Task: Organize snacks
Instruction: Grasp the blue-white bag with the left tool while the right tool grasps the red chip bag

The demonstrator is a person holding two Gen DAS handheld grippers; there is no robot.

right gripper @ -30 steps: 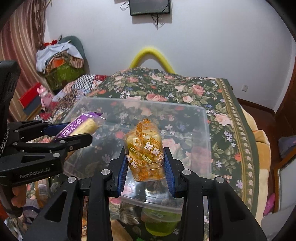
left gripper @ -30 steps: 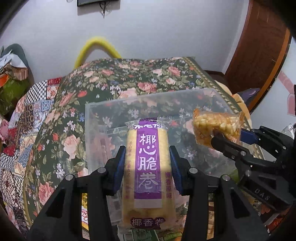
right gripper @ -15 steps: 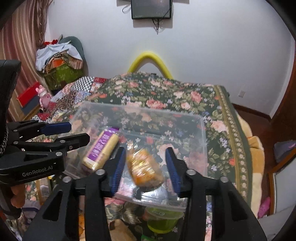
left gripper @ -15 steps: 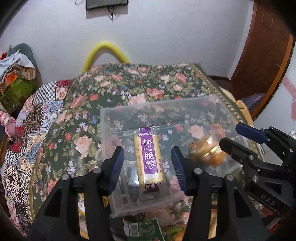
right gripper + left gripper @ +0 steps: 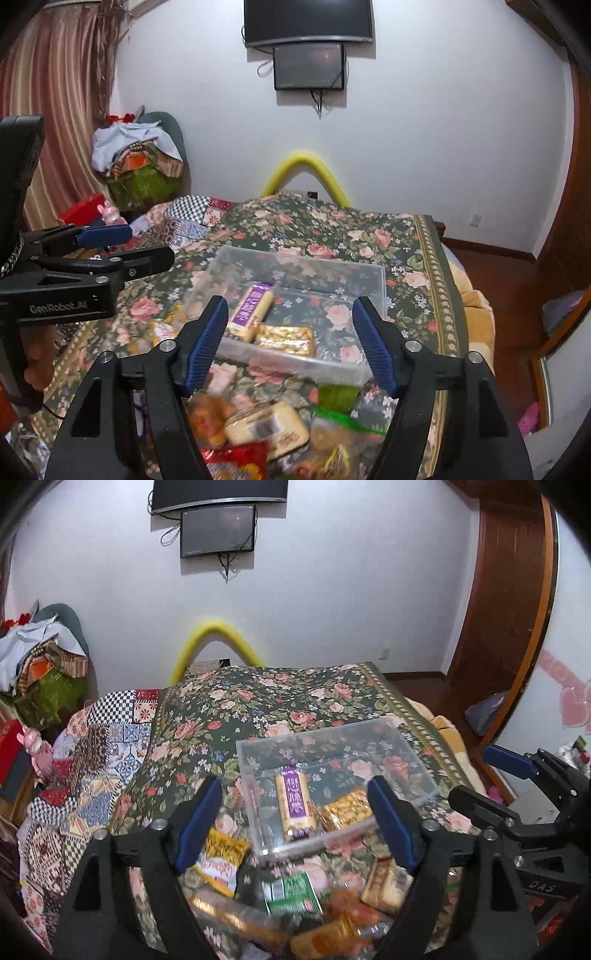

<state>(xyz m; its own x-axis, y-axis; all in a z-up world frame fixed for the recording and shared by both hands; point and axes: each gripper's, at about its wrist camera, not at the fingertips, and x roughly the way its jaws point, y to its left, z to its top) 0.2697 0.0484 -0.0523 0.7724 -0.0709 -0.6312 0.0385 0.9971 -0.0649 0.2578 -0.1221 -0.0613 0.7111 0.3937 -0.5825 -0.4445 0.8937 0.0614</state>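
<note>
Both snacks released since a second ago: purple roll [image 5: 295, 803] and gold pack [image 5: 347, 808] now lying side by side inside clear bin [image 5: 413, 753] on bed. Left gripper [image 5: 295, 823] and right gripper [image 5: 290, 341] raised, fingers apart, empty. Remaining pile [image 5: 266, 428] unsorted below.

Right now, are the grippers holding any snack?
No. The left gripper and right gripper are open and empty; both snacks lie in the box.

White wall [image 5: 424, 129] behind, with dark screens [image 5: 308, 22] mounted high. Below, a bed under floral cover [image 5: 280, 698]. Striped curtain [image 5: 55, 92] at left, wooden door [image 5: 506, 590] at right.
</note>
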